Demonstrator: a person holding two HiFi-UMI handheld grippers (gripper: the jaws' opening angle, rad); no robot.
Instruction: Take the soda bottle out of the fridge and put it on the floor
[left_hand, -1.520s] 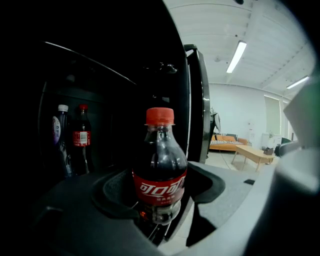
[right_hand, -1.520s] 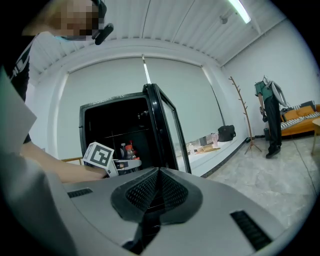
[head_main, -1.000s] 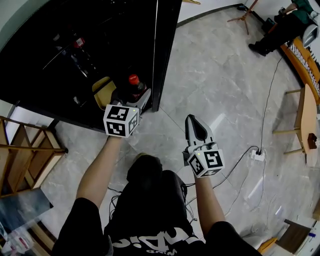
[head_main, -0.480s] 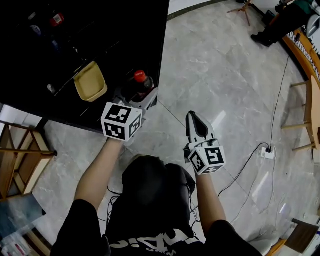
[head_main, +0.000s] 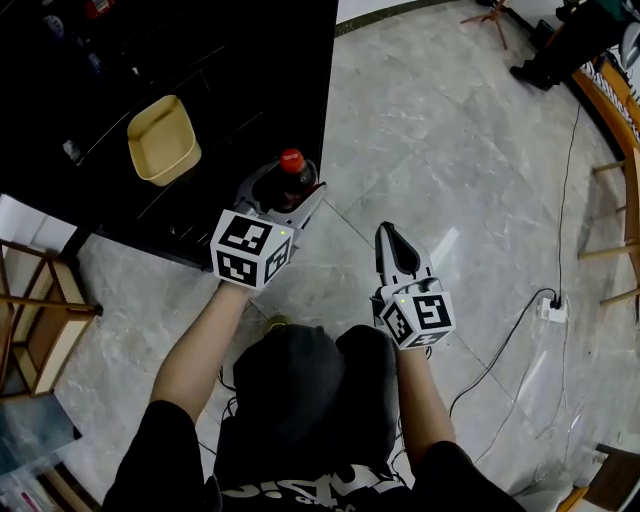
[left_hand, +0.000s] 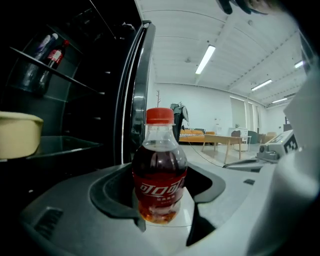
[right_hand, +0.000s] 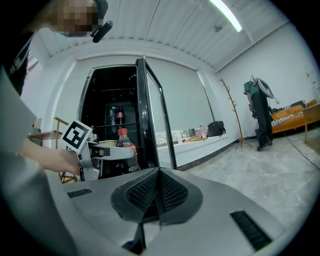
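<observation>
The black fridge (head_main: 240, 90) is found with its door (left_hand: 137, 90) open. Two bottles (left_hand: 56, 54) are seen on an upper shelf, and a yellow tub (head_main: 163, 140) is set on a lower shelf; nothing can be made out inside it.

The soda bottle (head_main: 291, 175) is held upright, just outside the fridge opening beside the door edge and off the floor. It is red-capped, red-labelled and filled to the shoulder with dark drink. It is pinched at its lower body by the left tongs (head_main: 287, 190). The right tongs (head_main: 390, 232) are pressed together with nothing between them, well apart from the bottle.

The floor (head_main: 450, 130) is laid in grey marbled tile. A cable (head_main: 500, 345) and socket strip (head_main: 551, 310) are noted at the right, and a wooden rack (head_main: 40, 300) at the left.
</observation>
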